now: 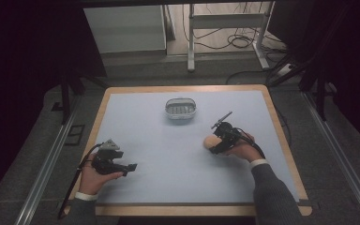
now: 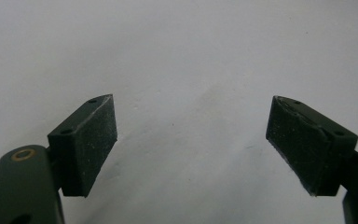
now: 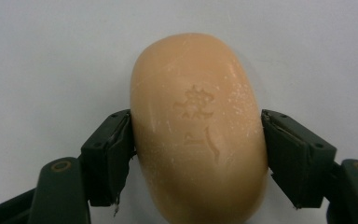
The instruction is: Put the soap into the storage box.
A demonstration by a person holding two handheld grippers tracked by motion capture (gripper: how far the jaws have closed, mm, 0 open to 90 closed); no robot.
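Observation:
A peach-coloured oval bar of soap [image 3: 198, 130] with stamped characters sits between the jaws of my right gripper [image 3: 198, 154], which is shut on its two long sides. In the high view the soap [image 1: 210, 142] and the right gripper [image 1: 219, 140] are over the right middle of the pale blue mat. My left gripper [image 1: 130, 167] rests at the front left of the mat, jaws pointing right. It is open [image 2: 191, 144], with only bare mat between its pads [image 2: 93, 144].
A small clear oval soap dish [image 1: 180, 108] with a ribbed insert stands at the back centre of the mat. The wooden table edge [image 1: 281, 136] frames the mat. Metal rails and cables lie on the floor beyond.

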